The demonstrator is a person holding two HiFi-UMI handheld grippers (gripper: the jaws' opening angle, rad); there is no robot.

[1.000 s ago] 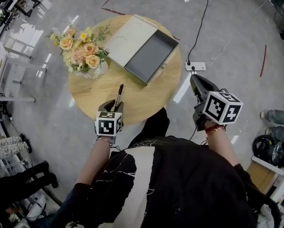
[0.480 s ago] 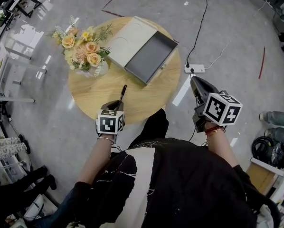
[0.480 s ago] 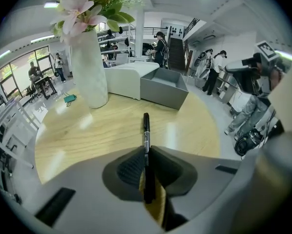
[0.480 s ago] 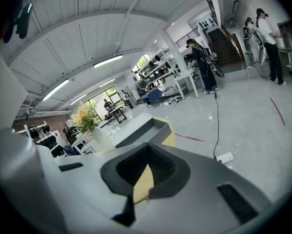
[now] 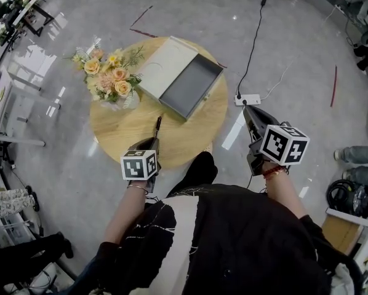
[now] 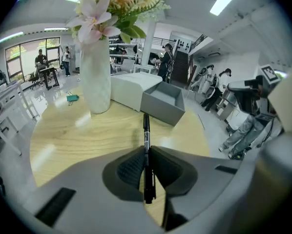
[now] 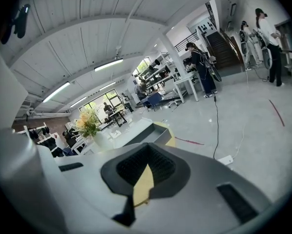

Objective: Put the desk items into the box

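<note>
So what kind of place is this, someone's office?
More likely a big open lab or workshop hall. Workbenches with people stand in the background, a power strip trails its cable across the polished floor, and the small round table with flowers stands alone.

The person wore a black top [image 5: 252, 238] with a white panel [image 5: 179, 235], streaked with thin black lines, on its left side. A slim bracelet [image 5: 136, 188] circled the left wrist, a red band [image 5: 271, 171] the right.
</note>
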